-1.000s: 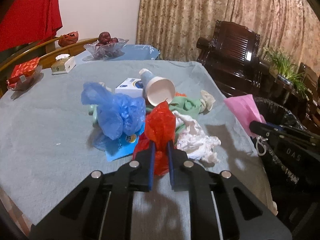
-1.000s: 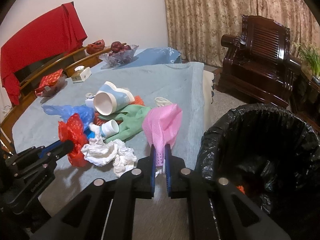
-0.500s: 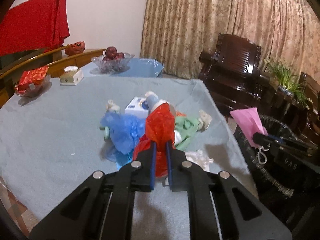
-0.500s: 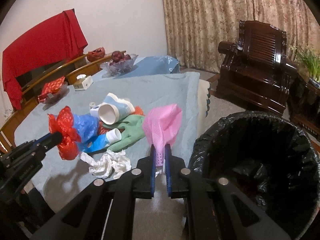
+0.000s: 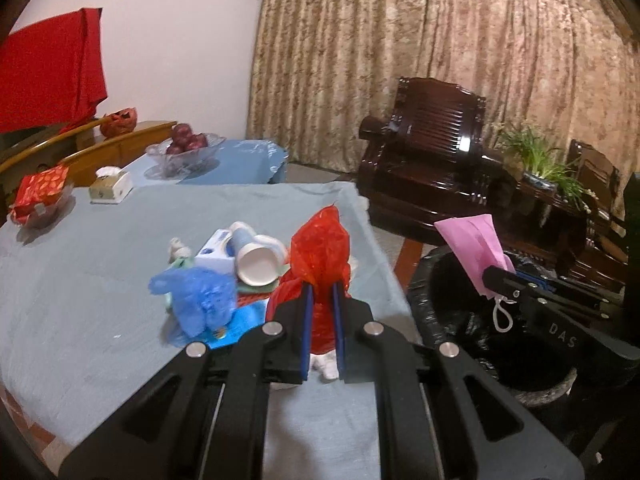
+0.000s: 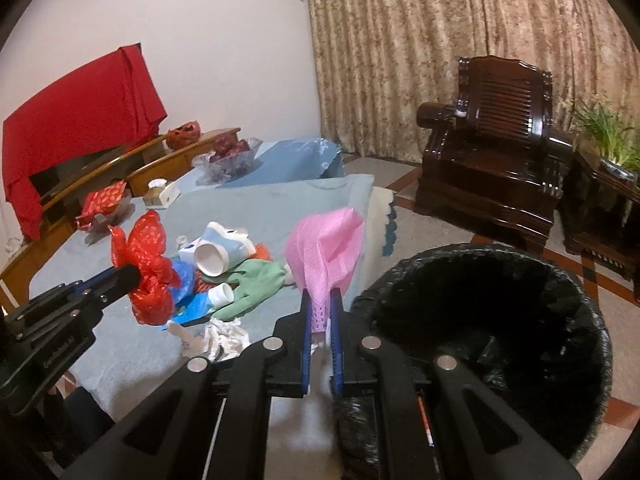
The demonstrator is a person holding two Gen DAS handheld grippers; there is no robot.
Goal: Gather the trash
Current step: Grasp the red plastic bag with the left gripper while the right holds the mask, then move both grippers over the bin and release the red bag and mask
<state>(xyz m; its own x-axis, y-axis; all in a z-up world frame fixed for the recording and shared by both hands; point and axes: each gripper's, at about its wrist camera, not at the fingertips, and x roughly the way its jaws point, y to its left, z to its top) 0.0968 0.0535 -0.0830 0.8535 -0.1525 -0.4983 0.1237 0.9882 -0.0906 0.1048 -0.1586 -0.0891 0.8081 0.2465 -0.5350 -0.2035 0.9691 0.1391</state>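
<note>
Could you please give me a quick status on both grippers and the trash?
Left gripper shut on red bag, above the table. Right gripper shut on pink mask, beside the bin. Cups, gloves, tissue left on table. Nothing in the way.

Domestic living room: carved wooden armchair (image 6: 496, 136), full-length curtains (image 6: 460, 40), cloth-covered table (image 5: 80, 280), fruit bowl (image 5: 184, 152).

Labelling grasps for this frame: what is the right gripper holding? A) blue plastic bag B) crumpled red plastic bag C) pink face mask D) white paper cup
C: in the right wrist view, the right gripper is shut on the pink face mask, near the black-lined trash bin; the crumpled red plastic bag is in the left gripper.
</note>
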